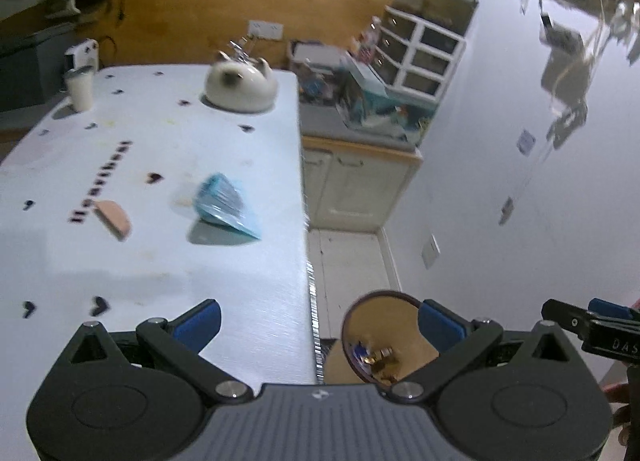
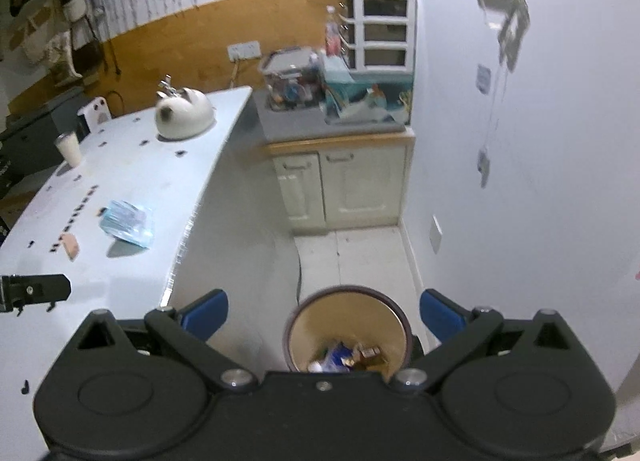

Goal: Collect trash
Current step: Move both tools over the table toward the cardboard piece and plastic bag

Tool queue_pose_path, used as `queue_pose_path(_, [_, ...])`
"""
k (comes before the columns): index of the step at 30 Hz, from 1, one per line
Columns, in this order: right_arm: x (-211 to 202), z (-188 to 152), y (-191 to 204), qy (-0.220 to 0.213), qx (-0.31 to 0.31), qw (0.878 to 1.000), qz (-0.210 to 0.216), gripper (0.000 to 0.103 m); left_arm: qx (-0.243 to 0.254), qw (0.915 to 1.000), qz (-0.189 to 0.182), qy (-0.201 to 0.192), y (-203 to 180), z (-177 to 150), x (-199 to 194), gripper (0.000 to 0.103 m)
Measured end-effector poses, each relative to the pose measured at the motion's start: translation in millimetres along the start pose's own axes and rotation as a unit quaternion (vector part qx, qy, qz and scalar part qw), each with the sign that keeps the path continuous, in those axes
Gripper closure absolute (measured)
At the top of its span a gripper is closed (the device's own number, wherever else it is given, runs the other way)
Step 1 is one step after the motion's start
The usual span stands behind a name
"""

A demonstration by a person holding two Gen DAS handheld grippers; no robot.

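A crumpled light-blue wrapper point(image 1: 226, 205) lies on the white table point(image 1: 140, 261), with a small pink scrap point(image 1: 114, 217) to its left. In the right wrist view the same wrapper point(image 2: 128, 223) and pink scrap point(image 2: 71, 245) show at the left. A round brown trash bin point(image 2: 347, 331) stands on the floor beside the table and holds several bits of rubbish. My right gripper point(image 2: 323, 317) hangs open right above the bin. My left gripper point(image 1: 320, 325) is open over the table's right edge, with the bin point(image 1: 384, 335) behind its right finger.
A white cat-shaped teapot point(image 1: 242, 87) and a white cup point(image 1: 80, 89) stand at the table's far end. A cream cabinet point(image 2: 340, 185) with cluttered boxes on top fills the far corner. A white wall point(image 2: 520, 181) runs close on the right.
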State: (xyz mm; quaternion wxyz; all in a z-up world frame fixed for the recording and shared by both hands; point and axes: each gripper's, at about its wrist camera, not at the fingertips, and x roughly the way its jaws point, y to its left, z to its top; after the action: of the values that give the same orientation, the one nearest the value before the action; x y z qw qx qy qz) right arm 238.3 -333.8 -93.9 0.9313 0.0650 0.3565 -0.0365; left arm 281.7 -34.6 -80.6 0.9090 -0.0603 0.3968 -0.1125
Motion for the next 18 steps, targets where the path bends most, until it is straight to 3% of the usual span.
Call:
queue_pose_path(10, [-21,9,70,-0.045,-0.022,0.999,0.015,0.0,-0.008,0.9983,0.02,-0.054,64,8,-51,0.0])
queue_pose_path(18, [-18,14,138,-0.069,-0.035,0.996,0.037,0.0,-0.012,0.9962,0.045,-0.073,123,15,-74,0.0])
